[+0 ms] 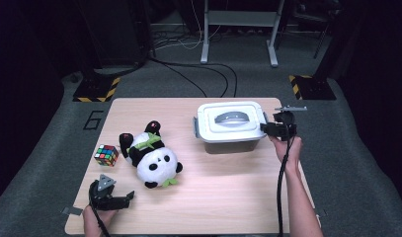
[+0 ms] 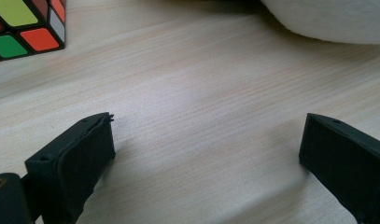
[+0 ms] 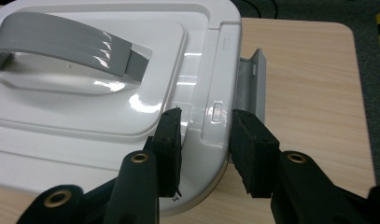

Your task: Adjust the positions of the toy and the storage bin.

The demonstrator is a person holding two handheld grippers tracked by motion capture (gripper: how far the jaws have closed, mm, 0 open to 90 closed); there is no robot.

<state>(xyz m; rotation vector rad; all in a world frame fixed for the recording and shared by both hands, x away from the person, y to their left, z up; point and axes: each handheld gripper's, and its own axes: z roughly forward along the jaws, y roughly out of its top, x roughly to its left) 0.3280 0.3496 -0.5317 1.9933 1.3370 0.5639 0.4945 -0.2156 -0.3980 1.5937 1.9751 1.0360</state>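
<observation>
Left gripper (image 1: 120, 199) rests at the near table (image 1: 228, 207) edge, jaws spread on bare wood, apparently idle, short of the panda plush (image 1: 151, 158) and puzzle cube (image 1: 106, 155). Farther back, right gripper (image 3: 204, 140) pinches the rim of the box lid (image 3: 131, 84) beside the grey latch (image 3: 250, 84), likely working it loose.

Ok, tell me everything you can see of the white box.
The box has a glossy white plastic lid with a grey handle folded flat, a darker body below and grey side latches. It sits upright, lid on, at the table's far right. The right gripper has its jaws narrowed over the lid's right edge.
</observation>
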